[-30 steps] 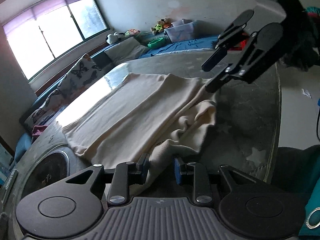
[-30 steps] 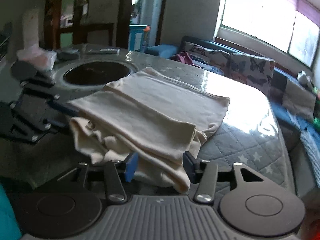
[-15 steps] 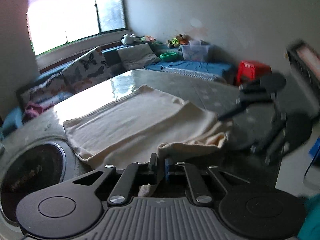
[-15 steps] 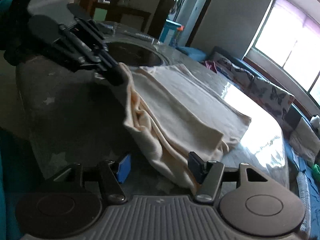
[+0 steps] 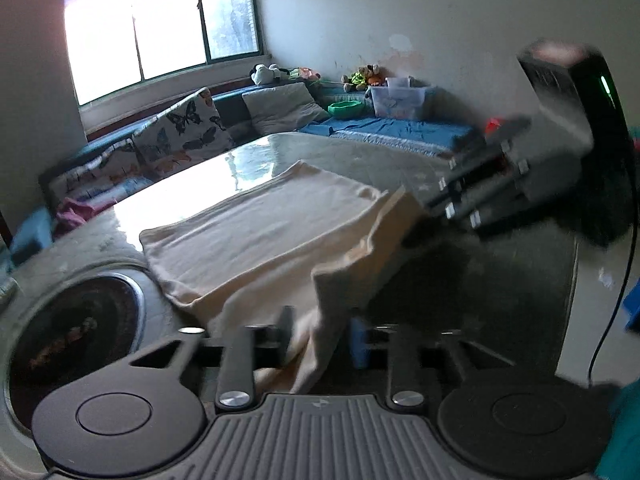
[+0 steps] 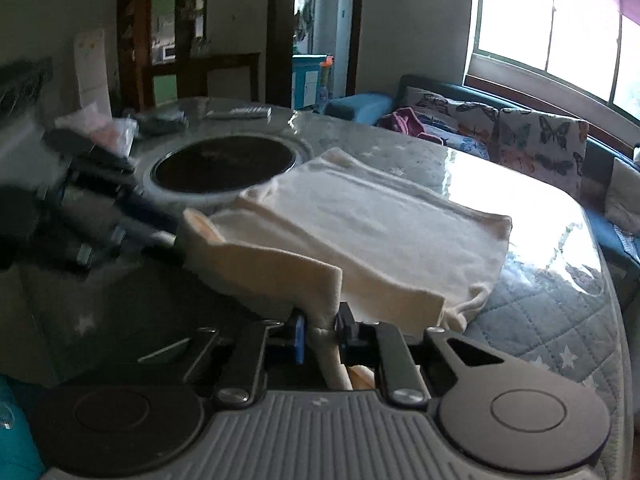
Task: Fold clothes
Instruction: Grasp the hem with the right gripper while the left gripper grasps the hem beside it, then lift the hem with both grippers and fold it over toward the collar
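Observation:
A cream garment (image 5: 272, 232) lies folded flat on the table, and its near edge is lifted in a taut band between both grippers. My left gripper (image 5: 322, 336) has its jaws opening: a hanging fold of the garment is between them, and the blue pad (image 5: 358, 344) stands clear of it. In the right wrist view, my left gripper (image 6: 172, 240) meets the garment's (image 6: 380, 216) raised left corner. My right gripper (image 6: 322, 332) is closing, its pads pinching a bunch of the near edge. It appears blurred (image 5: 424, 204) at the garment's right corner in the left wrist view.
The table (image 6: 540, 320) has a grey quilted star cover under glass, with a round dark inset (image 6: 224, 164) left of the garment. A remote (image 6: 240, 112) and a pink packet (image 6: 100, 128) lie at its far side. A sofa with butterfly cushions (image 5: 188, 128) runs under the window.
My right gripper went from wide open around the garment's edge to pinching it. My left gripper closed on a fold, then widened. The near edge rose off the table between them.

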`<state>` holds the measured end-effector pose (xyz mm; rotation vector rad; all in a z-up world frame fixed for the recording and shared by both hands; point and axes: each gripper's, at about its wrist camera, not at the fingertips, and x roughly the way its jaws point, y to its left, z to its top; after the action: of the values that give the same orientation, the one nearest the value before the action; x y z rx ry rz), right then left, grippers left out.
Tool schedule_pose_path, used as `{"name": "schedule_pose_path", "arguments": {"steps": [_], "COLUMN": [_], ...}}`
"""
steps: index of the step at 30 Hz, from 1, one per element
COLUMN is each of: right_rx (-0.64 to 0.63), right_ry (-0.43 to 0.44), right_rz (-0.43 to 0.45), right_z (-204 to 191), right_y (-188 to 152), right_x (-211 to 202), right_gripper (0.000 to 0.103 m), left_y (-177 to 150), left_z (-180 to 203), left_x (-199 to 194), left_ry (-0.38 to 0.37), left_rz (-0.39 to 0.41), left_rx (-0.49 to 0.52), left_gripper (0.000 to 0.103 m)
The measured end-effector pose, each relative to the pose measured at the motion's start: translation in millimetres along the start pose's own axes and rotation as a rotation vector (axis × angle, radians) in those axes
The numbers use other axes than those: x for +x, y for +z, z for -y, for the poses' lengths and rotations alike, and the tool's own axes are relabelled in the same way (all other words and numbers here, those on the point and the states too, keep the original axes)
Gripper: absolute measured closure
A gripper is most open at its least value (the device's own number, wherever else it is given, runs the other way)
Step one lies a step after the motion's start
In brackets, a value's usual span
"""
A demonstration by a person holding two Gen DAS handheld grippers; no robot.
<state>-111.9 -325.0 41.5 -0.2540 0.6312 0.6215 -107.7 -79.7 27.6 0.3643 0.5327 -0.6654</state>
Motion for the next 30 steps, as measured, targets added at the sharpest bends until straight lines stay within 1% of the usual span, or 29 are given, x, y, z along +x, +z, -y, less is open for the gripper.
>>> {"name": "schedule_pose_path", "arguments": {"steps": [1, 5, 8, 9, 10, 12, 13, 15, 19, 23, 26, 30], "right_rx": [0.004, 0.022, 0.027, 0.028, 0.029, 0.038, 0.042, 0.048, 0.038, 0.029, 0.009, 0.004], "right_ry": [0.000, -0.007, -0.009, -0.012, -0.014, -0.017, -0.020, -0.021, -0.019, -0.005, 0.018, 0.065], "right_rz": [0.005, 0.016, 0.025, 0.028, 0.032, 0.041, 0.045, 0.053, 0.074, 0.105, 0.110, 0.093], "right_z": [0.9, 4.9, 5.7, 5.3, 5.3, 5.6, 4.8, 2.6, -4.6, -12.2, -23.3, -37.4], "right_y": [1.9, 9.4, 12.2, 12.0, 11.7, 9.3, 7.6, 5.3, 2.8, 2.1, 1.9, 2.8], "right_x": [-0.6, 0.2, -0.9, -2.3, -3.6, -6.1, -7.4, -9.5, -21.3, -46.5, -68.6, -96.5], "right_gripper": [0.090, 0.090, 0.090, 0.091, 0.091, 0.092, 0.093, 0.093, 0.094, 0.094, 0.094, 0.094], "left_y": [-2.2, -8.2, -11.2, -12.3, -13.7, -16.2, -17.0, -16.5, -12.9, -11.9, -10.8, -13.4], "left_z": [2.7, 10.3, 11.0, 9.8, 8.9, 4.4, 1.5, -2.4, -2.3, 0.2, 4.7, 8.1], "left_x": [-0.4, 5.0, 11.8, 14.2, 17.3, 20.2, 20.8, 14.7, -5.3, -28.3, -51.1, -80.3], "left_ry": [0.010, 0.035, 0.057, 0.063, 0.075, 0.079, 0.074, 0.060, 0.031, -0.005, -0.042, -0.110], "left_rz": [0.000, -0.016, -0.030, -0.038, -0.046, -0.057, -0.061, -0.044, -0.001, 0.029, 0.049, 0.067], "left_rx": [0.022, 0.090, 0.129, 0.140, 0.152, 0.158, 0.154, 0.134, 0.116, 0.079, 0.052, -0.028], "left_gripper": [0.054, 0.054, 0.054, 0.056, 0.059, 0.086, 0.089, 0.096, 0.097, 0.098, 0.098, 0.098]}}
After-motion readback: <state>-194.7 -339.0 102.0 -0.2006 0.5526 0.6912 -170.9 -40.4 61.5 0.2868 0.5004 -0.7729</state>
